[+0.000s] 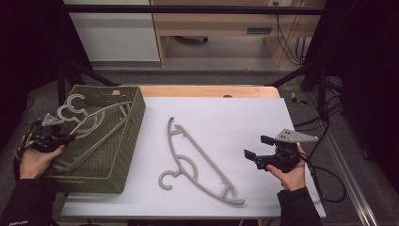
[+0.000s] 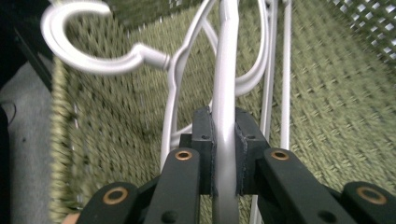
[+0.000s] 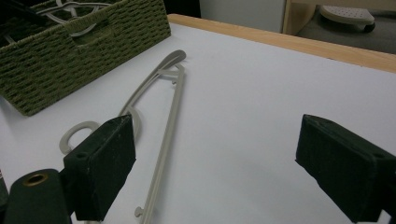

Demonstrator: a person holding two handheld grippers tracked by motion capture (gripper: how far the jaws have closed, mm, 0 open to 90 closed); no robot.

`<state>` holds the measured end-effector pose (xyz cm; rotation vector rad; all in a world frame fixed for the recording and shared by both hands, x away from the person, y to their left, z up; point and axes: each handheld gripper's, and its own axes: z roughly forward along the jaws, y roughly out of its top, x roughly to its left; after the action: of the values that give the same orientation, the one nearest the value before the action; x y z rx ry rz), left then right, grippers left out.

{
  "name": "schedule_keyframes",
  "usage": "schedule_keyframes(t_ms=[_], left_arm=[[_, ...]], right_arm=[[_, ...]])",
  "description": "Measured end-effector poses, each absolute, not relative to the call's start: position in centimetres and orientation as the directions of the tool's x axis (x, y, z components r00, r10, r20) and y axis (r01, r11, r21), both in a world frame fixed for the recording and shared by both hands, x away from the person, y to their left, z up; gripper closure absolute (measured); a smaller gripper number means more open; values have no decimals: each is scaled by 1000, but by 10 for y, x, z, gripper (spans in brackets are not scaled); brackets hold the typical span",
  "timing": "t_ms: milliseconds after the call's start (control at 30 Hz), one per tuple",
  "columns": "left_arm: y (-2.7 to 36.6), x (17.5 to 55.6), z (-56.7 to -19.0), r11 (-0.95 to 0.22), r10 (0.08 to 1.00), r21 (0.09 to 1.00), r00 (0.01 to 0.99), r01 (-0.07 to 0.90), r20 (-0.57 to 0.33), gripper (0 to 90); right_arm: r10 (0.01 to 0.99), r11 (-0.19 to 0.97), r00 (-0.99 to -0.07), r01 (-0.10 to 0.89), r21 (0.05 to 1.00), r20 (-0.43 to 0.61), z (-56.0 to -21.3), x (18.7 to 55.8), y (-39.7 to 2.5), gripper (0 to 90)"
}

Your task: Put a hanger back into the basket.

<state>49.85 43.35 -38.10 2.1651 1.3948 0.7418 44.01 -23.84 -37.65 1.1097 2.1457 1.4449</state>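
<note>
On the left, my left gripper [image 1: 70,137] has its jaws clamped on the curved shoulder of a grey hanger [image 2: 224,93] inside the woven basket [image 1: 134,113]. I judge I hold it there because the bar gives the pads a firm bite for lifting it out. Other hangers lie under it. Right of the basket, a second hanger [image 1: 200,160] lies flat on the white table [image 1: 244,113]. Further right, my right gripper [image 1: 256,148] hovers empty, jaws wide apart, that hanger just to its left.
</note>
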Motion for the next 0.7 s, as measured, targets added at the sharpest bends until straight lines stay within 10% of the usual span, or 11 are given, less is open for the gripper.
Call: schedule_keyframes(t_ms=[700], left_arm=[[429,485,-365,-330,937,699,308,634,162,488]], right_arm=[[745,182,-648,424,887,157,-376,439,-235,125]])
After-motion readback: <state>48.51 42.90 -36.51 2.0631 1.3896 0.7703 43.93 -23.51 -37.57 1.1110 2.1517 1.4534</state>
